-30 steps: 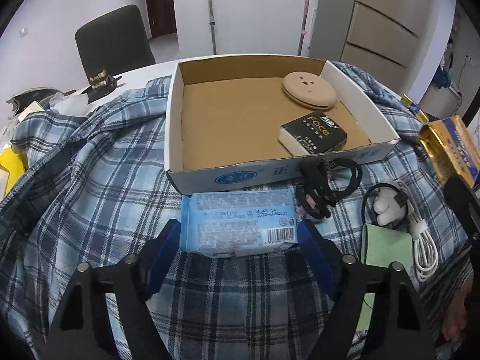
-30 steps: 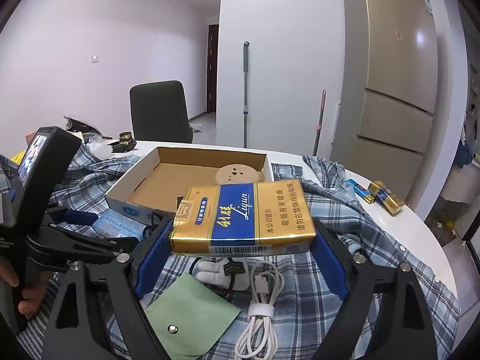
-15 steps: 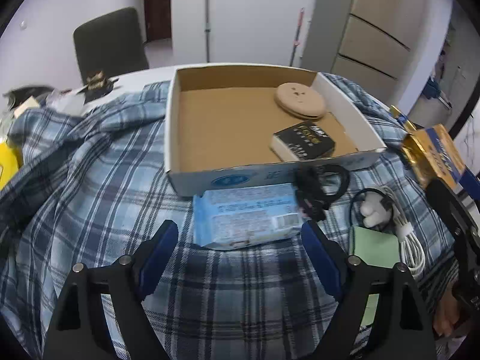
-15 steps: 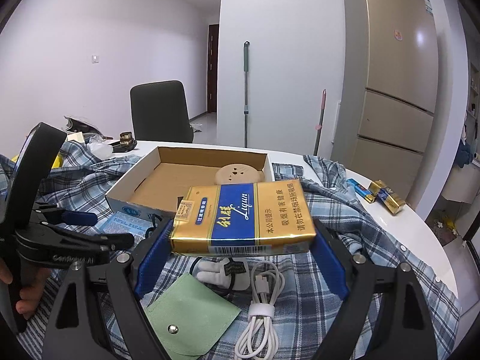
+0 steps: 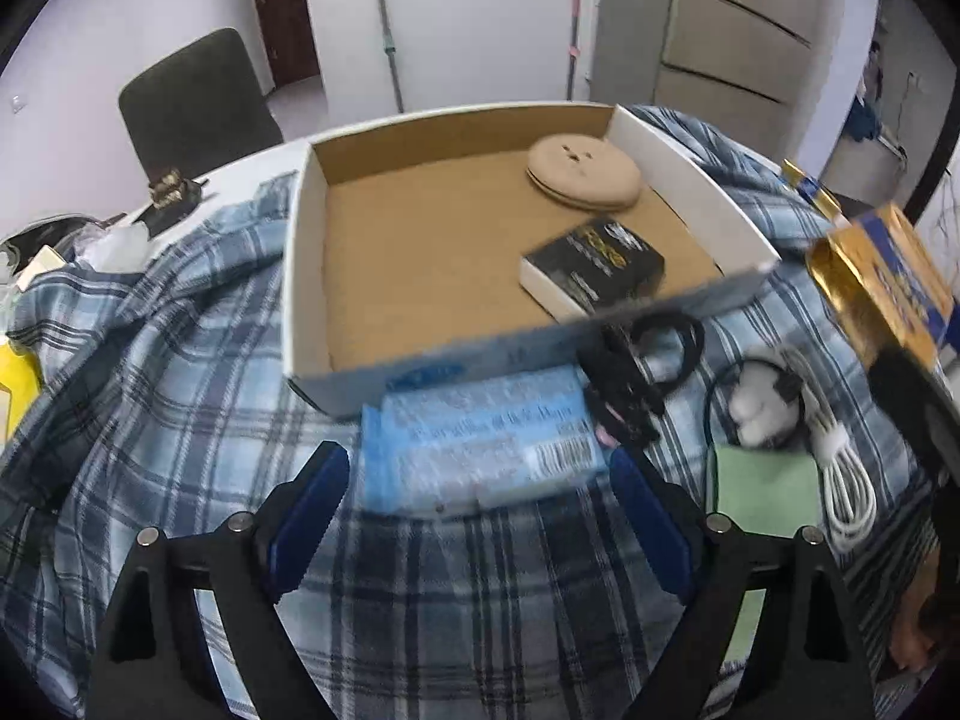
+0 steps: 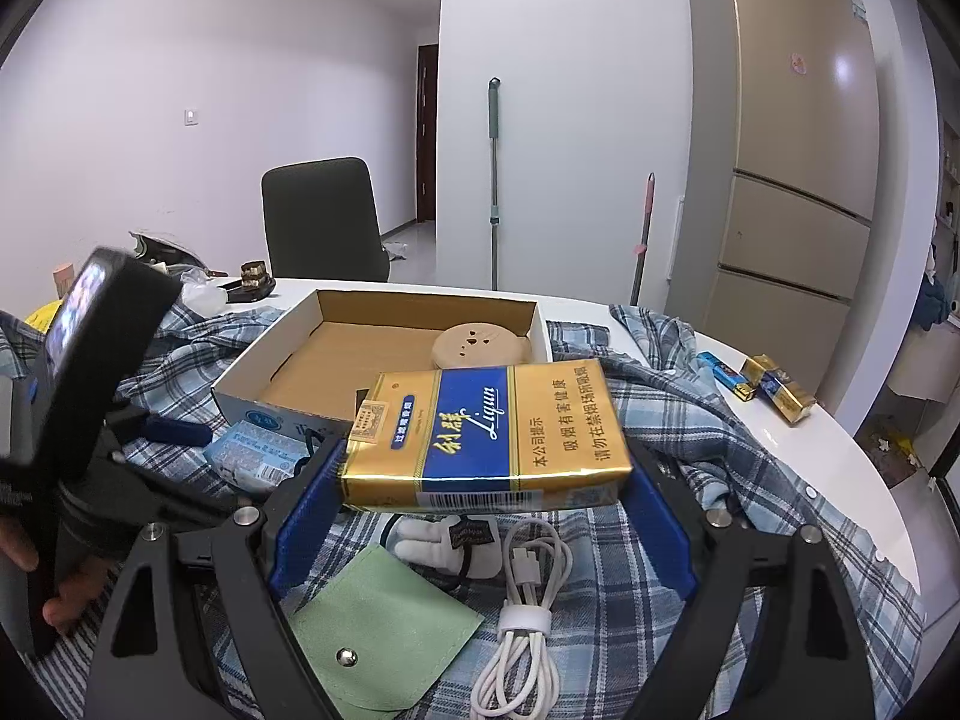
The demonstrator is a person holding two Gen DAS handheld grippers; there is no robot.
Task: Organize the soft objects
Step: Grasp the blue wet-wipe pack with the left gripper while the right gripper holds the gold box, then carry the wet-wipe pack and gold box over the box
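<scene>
The blue tissue pack (image 5: 480, 444) lies flat on the plaid shirt (image 5: 180, 396), its long axis crosswise, just ahead of the left hand-held gripper (image 5: 480, 510) and between its blue pads, which stand clear of both ends as the jaws open. Its far edge sits against the near wall of the cardboard box (image 5: 306, 276), so the way in is up and over that wall; the box floor is bare on its left half, with a tan disc (image 5: 585, 174) and black pack (image 5: 594, 267) at the right. The right hand-held gripper (image 6: 483, 504) is clamped on a gold carton (image 6: 486, 432) held in the air, near the box's right side
</scene>
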